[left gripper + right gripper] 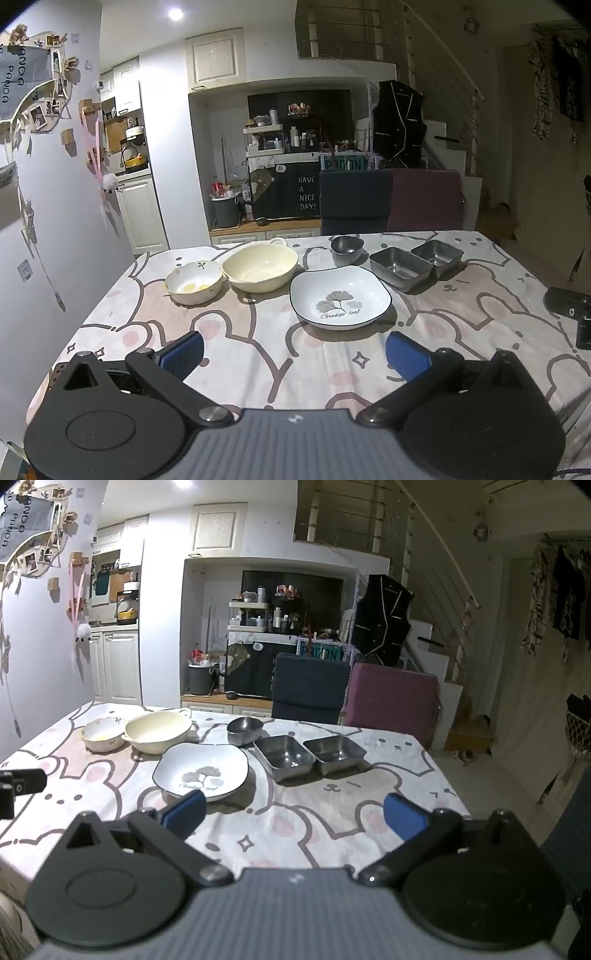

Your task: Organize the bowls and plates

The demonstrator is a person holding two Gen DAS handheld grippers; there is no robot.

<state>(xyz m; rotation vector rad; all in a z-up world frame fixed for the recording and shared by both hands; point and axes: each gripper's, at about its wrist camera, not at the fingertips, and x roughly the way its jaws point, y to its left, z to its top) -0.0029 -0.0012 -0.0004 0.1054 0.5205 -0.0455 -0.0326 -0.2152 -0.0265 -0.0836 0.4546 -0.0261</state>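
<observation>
Glossy white square plate (340,297) with a leaf print sits mid-table, ceramic bowls (260,266) behind-left, steel trays (400,267) behind-right; left gripper (295,352) and right gripper (294,814) both gape, blue-padded, empty.

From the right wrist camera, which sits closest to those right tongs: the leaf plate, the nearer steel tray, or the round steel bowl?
1. Leaf plate, just ahead, left of the right tongs.
2. Nearer steel tray, centre.
3. Round steel bowl, behind both.
</observation>
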